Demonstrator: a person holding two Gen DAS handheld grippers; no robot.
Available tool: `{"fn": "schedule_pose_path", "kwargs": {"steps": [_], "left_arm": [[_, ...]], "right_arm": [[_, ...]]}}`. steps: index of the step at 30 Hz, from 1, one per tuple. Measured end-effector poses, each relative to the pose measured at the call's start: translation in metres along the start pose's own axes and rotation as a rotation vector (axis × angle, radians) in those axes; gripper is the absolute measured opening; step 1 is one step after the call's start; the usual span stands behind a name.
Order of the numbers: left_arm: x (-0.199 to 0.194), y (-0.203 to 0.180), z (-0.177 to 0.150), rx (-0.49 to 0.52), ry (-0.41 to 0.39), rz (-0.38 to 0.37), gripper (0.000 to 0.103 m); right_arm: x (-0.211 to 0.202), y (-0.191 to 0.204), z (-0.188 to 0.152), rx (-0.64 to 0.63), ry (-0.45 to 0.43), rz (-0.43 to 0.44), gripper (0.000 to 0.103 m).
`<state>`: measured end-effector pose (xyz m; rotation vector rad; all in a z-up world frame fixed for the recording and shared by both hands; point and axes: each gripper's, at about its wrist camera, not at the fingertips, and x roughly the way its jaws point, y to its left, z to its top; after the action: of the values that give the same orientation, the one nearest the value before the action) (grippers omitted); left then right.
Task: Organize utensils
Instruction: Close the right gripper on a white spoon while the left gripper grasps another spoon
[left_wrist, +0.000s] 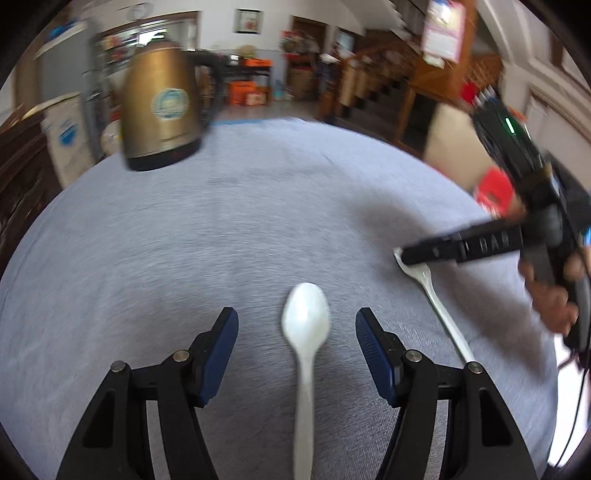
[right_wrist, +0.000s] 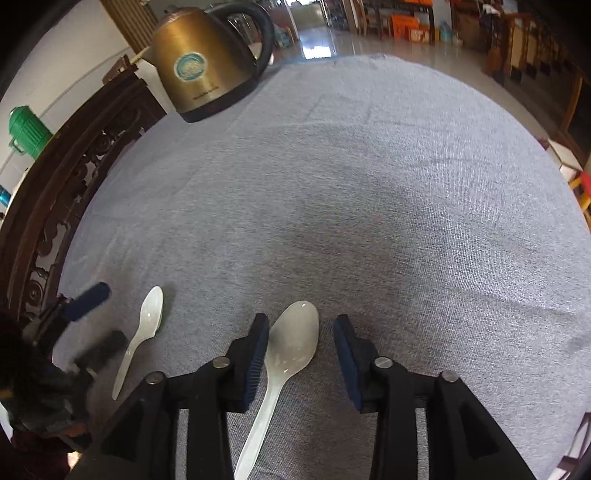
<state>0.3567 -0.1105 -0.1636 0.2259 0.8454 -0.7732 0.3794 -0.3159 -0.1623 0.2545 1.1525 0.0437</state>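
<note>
Two white plastic spoons lie on the grey tablecloth. In the left wrist view one spoon (left_wrist: 305, 354) lies between the open fingers of my left gripper (left_wrist: 297, 321), handle toward the camera, untouched. The second spoon (left_wrist: 432, 295) lies to its right, with my right gripper (left_wrist: 410, 254) over its bowl. In the right wrist view that second spoon (right_wrist: 284, 365) lies between the open fingers of my right gripper (right_wrist: 301, 326), its bowl close to the left finger. The first spoon (right_wrist: 142, 330) lies at the left, beside my left gripper (right_wrist: 94, 317).
A bronze electric kettle (left_wrist: 162, 107) stands at the far left of the table and also shows in the right wrist view (right_wrist: 207, 59). A dark carved wooden chair back (right_wrist: 55, 195) runs along the table's left edge. The tablecloth (right_wrist: 369, 203) covers the table.
</note>
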Motion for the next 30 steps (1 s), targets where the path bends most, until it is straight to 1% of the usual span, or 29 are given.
{"fn": "schedule_pose_path", "kwargs": {"steps": [2, 5, 6, 8, 9, 10, 11, 14, 16, 20, 21, 22, 23, 24, 26, 28, 30], "left_arm": [[0.010, -0.006, 0.002, 0.041, 0.030, 0.010, 0.067], [0.029, -0.008, 0.006, 0.067, 0.093, 0.034, 0.066], [0.028, -0.009, 0.005, 0.078, 0.072, 0.041, 0.063], [0.031, -0.010, 0.009, 0.077, 0.070, 0.032, 0.051], [0.033, -0.009, 0.011, 0.071, 0.073, 0.039, 0.048], [0.034, -0.008, 0.013, 0.063, 0.077, 0.045, 0.037], [0.035, -0.007, 0.015, 0.051, 0.079, 0.047, 0.032], [0.034, 0.001, 0.018, 0.001, 0.090, 0.056, 0.031], [0.030, 0.007, 0.016, -0.030, 0.088, 0.093, 0.031], [0.010, 0.028, 0.002, -0.138, 0.066, 0.133, 0.031], [0.003, 0.034, -0.003, -0.171, 0.056, 0.149, 0.031], [-0.004, 0.038, -0.007, -0.197, 0.047, 0.160, 0.031], [-0.012, 0.044, -0.012, -0.229, 0.037, 0.171, 0.031], [-0.020, 0.051, -0.017, -0.266, 0.023, 0.182, 0.031], [-0.038, 0.064, -0.030, -0.343, 0.002, 0.212, 0.031], [-0.055, 0.073, -0.044, -0.404, -0.012, 0.236, 0.031], [-0.069, 0.077, -0.059, -0.438, -0.023, 0.248, 0.031]], "right_arm": [[0.004, 0.005, 0.001, -0.011, 0.027, -0.017, 0.043], [0.011, 0.023, 0.007, -0.079, 0.080, -0.107, 0.043], [0.014, 0.029, 0.008, -0.105, 0.098, -0.140, 0.044], [0.018, 0.040, 0.010, -0.139, 0.121, -0.192, 0.042], [0.019, 0.044, 0.010, -0.152, 0.123, -0.208, 0.039], [0.020, 0.047, 0.010, -0.161, 0.123, -0.211, 0.035], [0.021, 0.049, 0.011, -0.165, 0.123, -0.206, 0.033], [0.020, 0.052, 0.009, -0.158, 0.106, -0.197, 0.031], [0.019, 0.050, 0.007, -0.150, 0.087, -0.184, 0.030], [0.002, 0.032, -0.008, -0.069, 0.013, -0.093, 0.030], [-0.003, 0.026, -0.012, -0.046, -0.013, -0.073, 0.025], [-0.007, 0.021, -0.016, -0.019, -0.039, -0.052, 0.010], [-0.013, 0.015, -0.020, 0.011, -0.063, -0.022, 0.007], [-0.019, 0.010, -0.024, 0.045, -0.088, 0.001, 0.006], [-0.032, 0.000, -0.034, 0.093, -0.147, 0.013, 0.006], [-0.035, -0.007, -0.039, 0.113, -0.152, 0.015, 0.006], [-0.038, -0.018, -0.045, 0.178, -0.138, 0.040, 0.007]]}}
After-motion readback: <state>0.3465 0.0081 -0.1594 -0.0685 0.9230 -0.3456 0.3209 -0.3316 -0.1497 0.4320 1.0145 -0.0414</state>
